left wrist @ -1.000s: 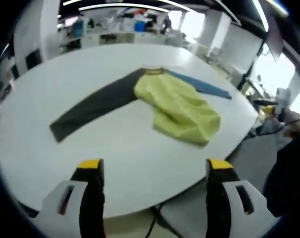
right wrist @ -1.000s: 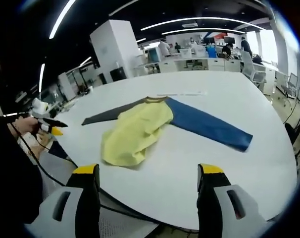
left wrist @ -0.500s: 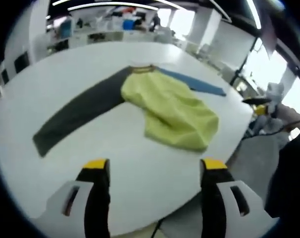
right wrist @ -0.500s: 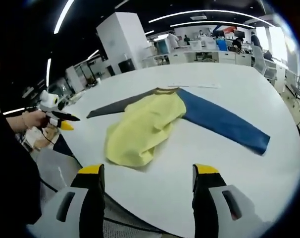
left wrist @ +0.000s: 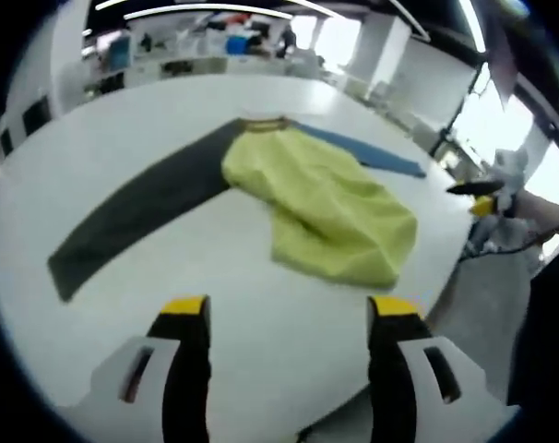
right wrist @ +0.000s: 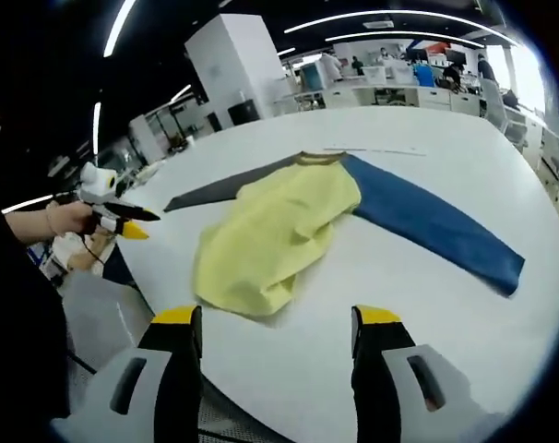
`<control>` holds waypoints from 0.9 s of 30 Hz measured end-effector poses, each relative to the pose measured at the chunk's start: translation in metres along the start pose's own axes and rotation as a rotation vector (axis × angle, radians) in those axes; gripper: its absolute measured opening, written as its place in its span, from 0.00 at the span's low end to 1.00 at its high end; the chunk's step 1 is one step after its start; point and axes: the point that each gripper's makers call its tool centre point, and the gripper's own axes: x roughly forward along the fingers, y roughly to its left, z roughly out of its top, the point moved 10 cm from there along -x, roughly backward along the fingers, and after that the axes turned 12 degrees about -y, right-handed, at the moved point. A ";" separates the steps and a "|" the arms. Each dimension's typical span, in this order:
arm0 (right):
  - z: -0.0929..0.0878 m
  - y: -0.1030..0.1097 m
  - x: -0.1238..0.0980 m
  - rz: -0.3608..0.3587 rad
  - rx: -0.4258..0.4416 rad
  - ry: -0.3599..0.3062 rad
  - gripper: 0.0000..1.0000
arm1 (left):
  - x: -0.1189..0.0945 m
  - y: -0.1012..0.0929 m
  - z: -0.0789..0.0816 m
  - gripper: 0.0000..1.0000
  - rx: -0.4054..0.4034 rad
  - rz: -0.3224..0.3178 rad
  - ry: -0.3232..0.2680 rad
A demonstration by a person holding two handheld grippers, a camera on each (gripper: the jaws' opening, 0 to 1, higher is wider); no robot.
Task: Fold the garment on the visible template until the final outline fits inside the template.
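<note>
Still unfolded, garment (left wrist: 321,208) w/o legible writing; both hand-held grippers (left wrist: 289,318) (right wrist: 278,323) gape empty.

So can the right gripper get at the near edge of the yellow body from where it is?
Probably yes: the right gripper is open, with bare table between it and the garment.

We see our left gripper (left wrist: 290,312) over the white desk (left wrist: 95,148), its yellow-tipped fingers (left wrist: 185,309) spread apart and empty. Ahead lies the garment (left wrist: 316,212): rumpled yellow-green body, dark grey sleeve (left wrist: 136,217) flat, blue sleeve (left wrist: 367,155) beyond. The blurred shape at the right edge may be the other gripper (left wrist: 487,189).
</note>
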 end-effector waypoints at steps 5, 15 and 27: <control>-0.007 -0.001 0.012 0.018 0.008 0.023 0.63 | 0.015 0.000 -0.002 0.62 0.001 -0.007 0.003; -0.015 -0.006 0.039 0.049 0.002 0.083 0.58 | 0.051 0.003 -0.002 0.56 0.013 -0.048 0.010; -0.023 -0.009 0.062 0.083 -0.006 0.132 0.52 | 0.084 0.008 -0.006 0.53 0.042 -0.080 0.030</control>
